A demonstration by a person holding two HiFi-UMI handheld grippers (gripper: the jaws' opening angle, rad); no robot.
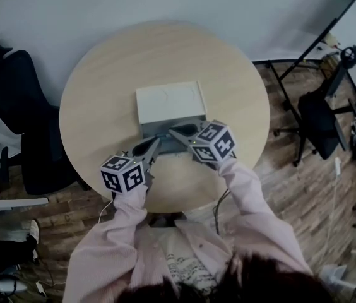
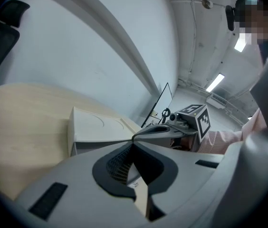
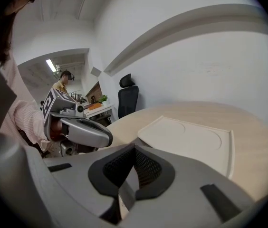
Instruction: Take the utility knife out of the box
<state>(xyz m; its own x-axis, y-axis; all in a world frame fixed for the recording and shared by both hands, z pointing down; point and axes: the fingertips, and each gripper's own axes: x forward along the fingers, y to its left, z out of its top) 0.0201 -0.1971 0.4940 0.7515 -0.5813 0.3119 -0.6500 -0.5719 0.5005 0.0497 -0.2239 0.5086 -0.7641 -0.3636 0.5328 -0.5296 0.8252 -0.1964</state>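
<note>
Head view | box (image 1: 168, 103) on round table (image 1: 102, 93) | left gripper (image 1: 154, 145) fingers clenched | right gripper (image 1: 175, 132) fingers clenched

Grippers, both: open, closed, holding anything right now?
Left gripper: jaws closed, nothing between them.
Right gripper: jaws closed, nothing between them.

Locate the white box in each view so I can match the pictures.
Head view: white box at centre, on the round table.
Left gripper view: white box left of centre.
Right gripper view: white box right of centre.
Shared landmark: the round table.
</note>
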